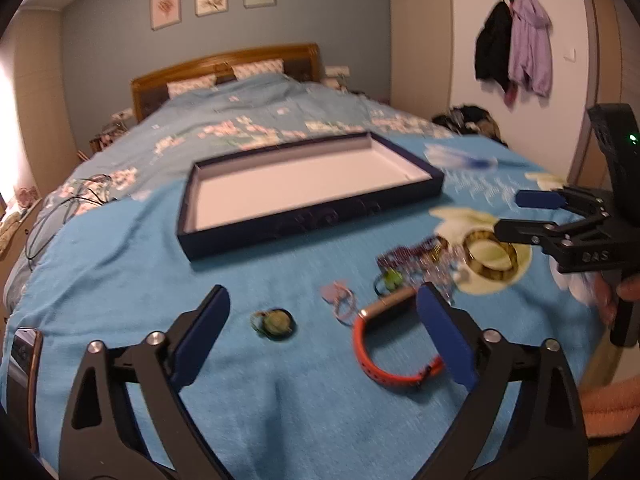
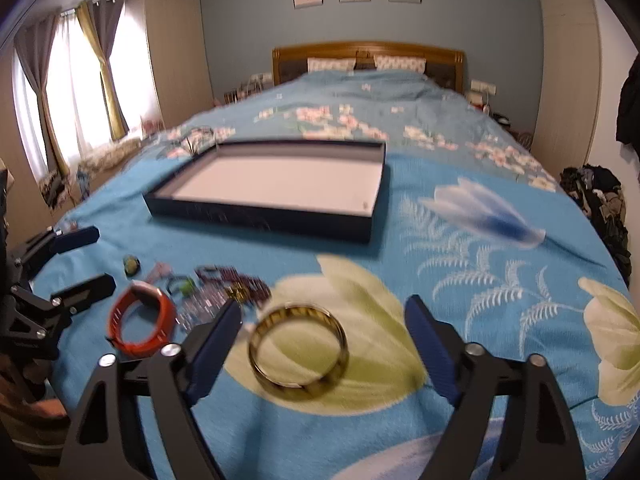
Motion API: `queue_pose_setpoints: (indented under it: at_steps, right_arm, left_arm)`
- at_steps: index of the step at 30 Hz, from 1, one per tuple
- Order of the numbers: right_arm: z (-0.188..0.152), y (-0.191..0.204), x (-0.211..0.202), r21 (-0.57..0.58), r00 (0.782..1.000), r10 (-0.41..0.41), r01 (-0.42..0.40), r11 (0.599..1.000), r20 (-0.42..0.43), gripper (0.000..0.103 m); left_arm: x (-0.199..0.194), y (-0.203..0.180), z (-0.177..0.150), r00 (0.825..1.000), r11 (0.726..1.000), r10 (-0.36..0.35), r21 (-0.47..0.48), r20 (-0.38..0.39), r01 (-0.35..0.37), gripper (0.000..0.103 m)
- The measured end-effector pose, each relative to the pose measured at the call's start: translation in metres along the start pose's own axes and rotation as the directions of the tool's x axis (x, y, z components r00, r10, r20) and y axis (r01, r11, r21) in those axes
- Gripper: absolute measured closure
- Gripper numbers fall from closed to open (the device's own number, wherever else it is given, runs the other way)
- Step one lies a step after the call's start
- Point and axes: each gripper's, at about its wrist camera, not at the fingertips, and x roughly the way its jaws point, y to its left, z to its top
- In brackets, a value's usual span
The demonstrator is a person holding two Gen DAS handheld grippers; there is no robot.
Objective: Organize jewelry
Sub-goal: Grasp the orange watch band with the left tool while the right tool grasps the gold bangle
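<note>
On the blue floral bedspread lies a dark blue tray (image 1: pixel 316 222) (image 2: pixel 256 212) with a bare white inside. Nearer to me lie an orange watch band (image 1: pixel 384 372) (image 2: pixel 140 328), a gold bangle (image 1: pixel 490 260) (image 2: pixel 298 354), a heap of beaded bracelets (image 1: pixel 416 258) (image 2: pixel 232 280), pink hair ties (image 1: pixel 340 300) and a round green piece (image 1: pixel 276 322) (image 2: pixel 131 265). My left gripper (image 1: pixel 322 292) (image 2: pixel 94 260) is open above the blanket; the watch band lies partly behind its right finger. My right gripper (image 2: pixel 324 304) (image 1: pixel 520 216) is open, with the bangle lying between its fingers, untouched.
A phone (image 1: pixel 24 364) lies at the bed's left edge, with dark cables (image 1: pixel 72 200) beyond it. A pile of clothes (image 2: pixel 600 196) sits on the floor at the right. The wooden headboard (image 2: pixel 368 52) and pillows are far behind the tray.
</note>
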Motion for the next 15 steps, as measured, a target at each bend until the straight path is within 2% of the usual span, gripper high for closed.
queue_pose_setpoints:
  at_steps: [8,11,13,15]
  right_arm:
    - [-0.005,-0.007,0.02,0.012,0.994,0.022,-0.021,1.0,-0.111,0.056]
    - [-0.001,-0.008,0.024,0.016,0.991,0.03,-0.028,0.999,-0.127,0.063]
    - [0.001,-0.009,0.026,0.017,0.991,0.03,-0.028,0.999,-0.129,0.075]
    - [0.002,-0.01,0.028,0.015,0.991,0.028,-0.026,1.0,-0.134,0.08]
  left_arm:
    - [0.018,-0.004,-0.007,0.986,0.996,-0.089,-0.024,-0.142,0.086,0.046]
    - [0.023,-0.002,-0.01,0.977,0.993,-0.115,-0.052,-0.177,0.107,0.052]
    - [0.028,-0.001,-0.011,0.972,0.992,-0.123,-0.063,-0.198,0.112,0.058]
    - [0.028,-0.002,-0.011,0.972,0.992,-0.123,-0.058,-0.201,0.113,0.064]
